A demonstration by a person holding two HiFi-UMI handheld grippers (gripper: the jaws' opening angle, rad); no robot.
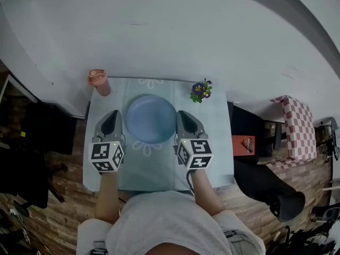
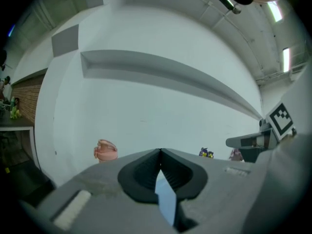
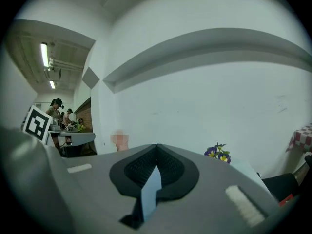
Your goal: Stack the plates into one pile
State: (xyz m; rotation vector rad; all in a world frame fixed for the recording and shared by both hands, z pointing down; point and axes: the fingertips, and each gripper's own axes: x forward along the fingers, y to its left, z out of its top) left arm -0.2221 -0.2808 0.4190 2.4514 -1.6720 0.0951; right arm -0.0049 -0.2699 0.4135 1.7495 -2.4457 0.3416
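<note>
Two tools held near level, left gripper [image 1: 113, 115] and right gripper [image 1: 183, 115], flank the plate [image 1: 151, 118], jaws together

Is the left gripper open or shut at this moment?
Shut: on the left gripper, the jaw tips touch each other.

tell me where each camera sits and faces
Head view: on the person's head, looking steeply down at the plate; forearms, left claw and right claw show.
Left gripper view: on the left claw, facing the wall; its shut jaws show.
Right gripper view: on the right claw, facing the wall; shut jaws show.
All three share the flowers.
</note>
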